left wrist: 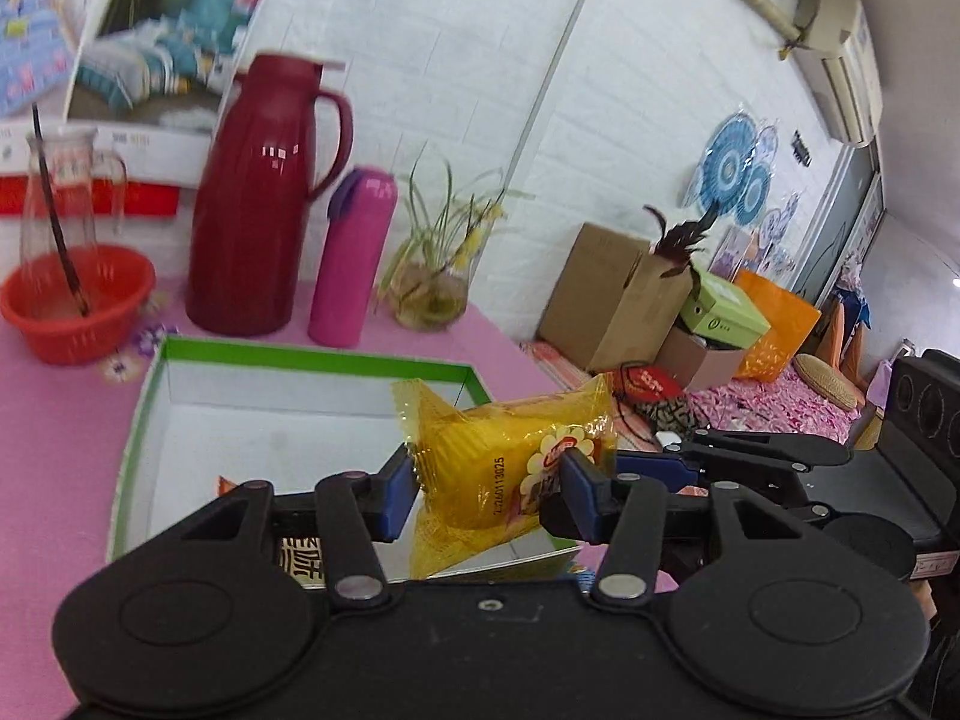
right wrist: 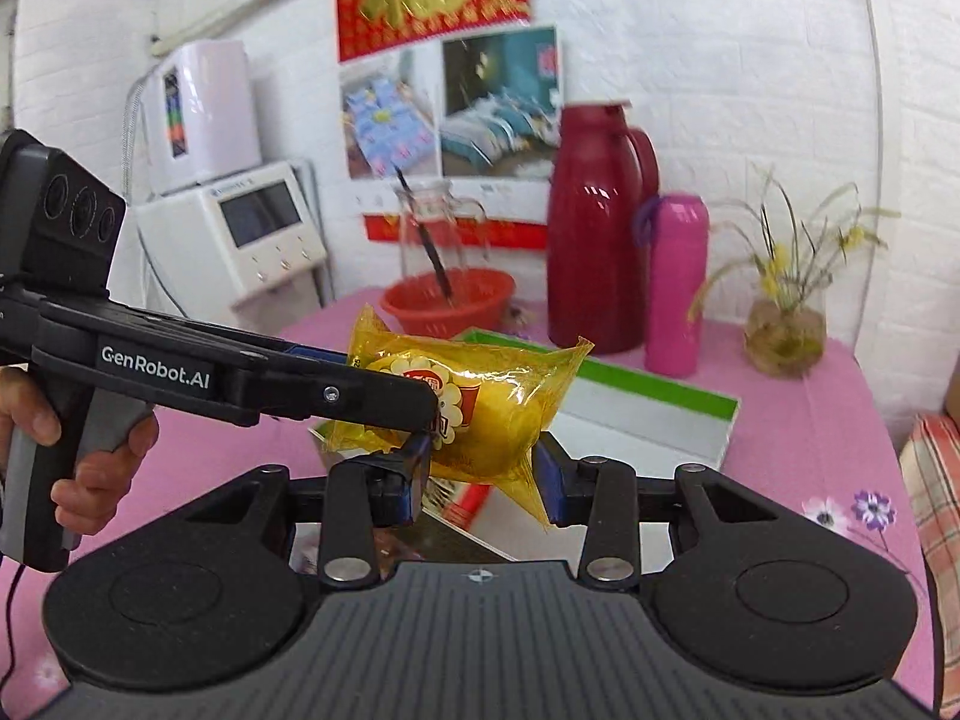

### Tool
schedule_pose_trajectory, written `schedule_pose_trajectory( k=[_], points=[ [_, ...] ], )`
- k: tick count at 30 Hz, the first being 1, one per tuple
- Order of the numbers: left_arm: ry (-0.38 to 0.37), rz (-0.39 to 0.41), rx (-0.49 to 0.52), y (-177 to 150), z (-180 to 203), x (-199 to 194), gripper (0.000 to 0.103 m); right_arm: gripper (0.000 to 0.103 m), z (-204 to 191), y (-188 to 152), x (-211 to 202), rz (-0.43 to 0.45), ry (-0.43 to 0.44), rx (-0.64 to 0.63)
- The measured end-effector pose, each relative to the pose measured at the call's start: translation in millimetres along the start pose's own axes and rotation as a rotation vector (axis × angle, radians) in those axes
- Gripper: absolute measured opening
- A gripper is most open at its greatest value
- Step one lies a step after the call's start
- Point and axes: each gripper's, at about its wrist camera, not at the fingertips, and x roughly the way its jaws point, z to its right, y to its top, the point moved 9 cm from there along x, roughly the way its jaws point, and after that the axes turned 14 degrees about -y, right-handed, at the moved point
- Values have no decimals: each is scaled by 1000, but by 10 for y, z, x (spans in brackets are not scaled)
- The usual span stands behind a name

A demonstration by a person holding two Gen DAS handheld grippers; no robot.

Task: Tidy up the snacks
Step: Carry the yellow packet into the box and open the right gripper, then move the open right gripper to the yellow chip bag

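Note:
A yellow snack packet (left wrist: 474, 468) hangs over an open white box with a green rim (left wrist: 312, 357). In the left wrist view my left gripper (left wrist: 489, 480) is shut on the packet, its blue pads pressing both sides. My right gripper (left wrist: 654, 468) comes in from the right, with its tips at the packet's right end. In the right wrist view the same packet (right wrist: 510, 414) sits between the pads of my right gripper (right wrist: 485, 480), above the box (right wrist: 660, 387). There my left gripper (right wrist: 396, 387), held by a hand (right wrist: 90, 462), clamps the packet's left part. Small items lie in the box's near corner (left wrist: 225, 483).
At the back of the pink table stand a red thermos jug (left wrist: 264, 198), a pink bottle (left wrist: 354, 258), a plant in a glass vase (left wrist: 429, 294) and a red basin (left wrist: 72, 312) holding a glass jug. Cardboard boxes (left wrist: 606, 294) sit beyond the table's right edge. A white appliance (right wrist: 240, 228) stands at the left.

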Motion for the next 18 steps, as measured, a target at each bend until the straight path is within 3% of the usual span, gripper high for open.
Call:
schedule_pose_trajectory(
  k=[6, 7, 8, 9, 10, 12, 14, 18],
  points=[
    [13, -61, -58, -135, -370, 394, 17, 66, 178, -237, 410, -67, -14, 14],
    [22, -68, -61, -152, -429, 440, 25, 66, 179, -270, 472, -71, -20, 3],
    [38, -69, -66, -176, -497, 483, 39, 68, 170, -303, 527, -75, -23, -11],
    [56, -68, -71, -191, -542, 499, 91, 69, 156, -325, 584, -76, -28, -23],
    [91, -57, -72, -195, -597, 498, 103, 80, 144, -343, 625, -70, -33, -41],
    [159, -24, -47, -194, -659, 443, 103, 103, 123, -363, 653, -40, -69, -91],
    [175, -34, -20, -204, -669, 408, 103, 103, 128, -359, 616, 8, -103, -124],
    [181, 1, -33, -176, -617, 235, 103, 103, 107, -331, 472, 15, -92, -130]
  ],
)
